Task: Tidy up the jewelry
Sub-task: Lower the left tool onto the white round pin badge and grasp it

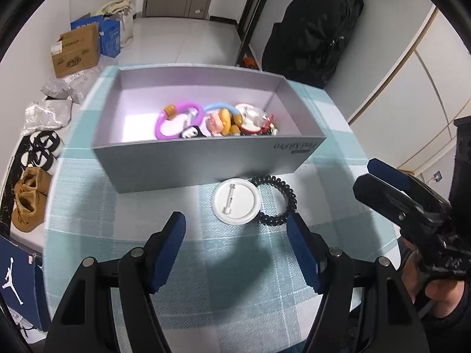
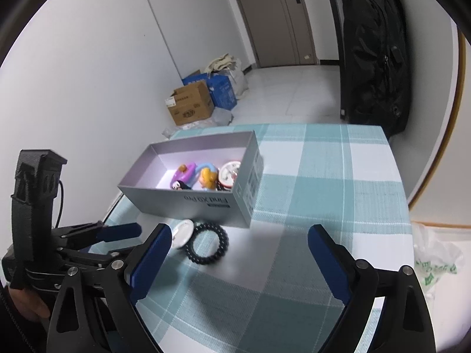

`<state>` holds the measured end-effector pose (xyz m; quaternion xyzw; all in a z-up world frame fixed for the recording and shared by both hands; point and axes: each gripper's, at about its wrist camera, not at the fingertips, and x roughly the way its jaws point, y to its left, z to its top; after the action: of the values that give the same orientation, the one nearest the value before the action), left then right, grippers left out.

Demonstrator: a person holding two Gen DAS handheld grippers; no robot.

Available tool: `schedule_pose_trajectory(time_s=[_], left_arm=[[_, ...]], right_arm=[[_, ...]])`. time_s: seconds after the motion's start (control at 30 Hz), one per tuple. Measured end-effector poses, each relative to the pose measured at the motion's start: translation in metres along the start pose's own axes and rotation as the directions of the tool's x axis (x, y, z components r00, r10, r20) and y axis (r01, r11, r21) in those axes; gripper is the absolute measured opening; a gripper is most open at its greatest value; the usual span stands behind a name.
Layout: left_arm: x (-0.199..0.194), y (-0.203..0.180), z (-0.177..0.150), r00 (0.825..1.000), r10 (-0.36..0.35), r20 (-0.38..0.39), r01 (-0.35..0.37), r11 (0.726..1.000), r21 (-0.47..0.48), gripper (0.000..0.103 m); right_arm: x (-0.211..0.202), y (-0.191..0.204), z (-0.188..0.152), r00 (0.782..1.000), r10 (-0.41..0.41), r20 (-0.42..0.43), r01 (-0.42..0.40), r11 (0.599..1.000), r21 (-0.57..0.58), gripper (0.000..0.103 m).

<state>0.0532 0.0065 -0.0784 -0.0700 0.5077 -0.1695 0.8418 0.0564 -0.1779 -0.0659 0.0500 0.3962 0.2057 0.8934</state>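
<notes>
- The left gripper (image 1: 237, 253) hung over the checked cloth (image 1: 235, 288) with its blue pads spread wide and nothing between them.
- Straight ahead of those pads, just beyond their tips, lay a white badge (image 1: 237, 200), back up, its pin running roughly away from the fingers.
- A black bead bracelet (image 1: 279, 203) lay flat beside the badge on its right, and the badge's edge covered part of the ring; both sat just short of the box.
- From the right wrist view the right gripper (image 2: 240, 257) was also spread and empty, with the bracelet (image 2: 206, 245) between its pads but nearer the left one, and the badge (image 2: 183, 231) half hidden behind that pad.
- I judged the left gripper better lined up on the badge and the right one on the bracelet; being round, neither offered a long axis to favour.
- Behind them stood the open grey box (image 1: 188, 161), its long side across the view, touching or almost touching both pieces.
- Its front wall bore upside-down script that seemed to read "Find X8 Pro" (image 2: 206, 199); a side label was too small to read.
- Inside, toward the right end, lay a purple ring (image 1: 173, 120), a blue ring, small figures and a red-rimmed badge (image 1: 250, 117).
- On the floor to the left a blue box showed the Jordan jumpman logo (image 1: 13, 279).
</notes>
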Motion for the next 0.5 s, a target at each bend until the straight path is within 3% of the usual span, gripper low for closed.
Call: schedule_pose_trajectory(time_s=[0.17,0.4,0.47,0.5], left_arm=[[0.017,0.001,0.0,0.999,-0.019,-0.027,0.018,0.999,-0.026,0.066],[0.022,-0.004,0.002,1.0,-0.01,0.014,0.01,1.0,-0.023,0.066],[0.023,-0.008,0.003,1.0,0.009,0.018,-0.009,1.0,0.0,0.06],[0.024,-0.009,0.004,1.0,0.017,0.017,-0.018,1.0,0.012,0.052]], right_arm=[[-0.001,-0.003,-0.005,1.0,-0.006,-0.012,0.006,1.0,0.003,0.094],[-0.004,-0.009,-0.005,1.0,-0.01,-0.007,0.01,1.0,0.013,0.094],[-0.006,-0.01,-0.006,1.0,-0.01,-0.005,0.01,1.0,0.016,0.094],[-0.006,-0.011,-0.006,1.0,-0.011,-0.005,0.011,1.0,0.017,0.094]])
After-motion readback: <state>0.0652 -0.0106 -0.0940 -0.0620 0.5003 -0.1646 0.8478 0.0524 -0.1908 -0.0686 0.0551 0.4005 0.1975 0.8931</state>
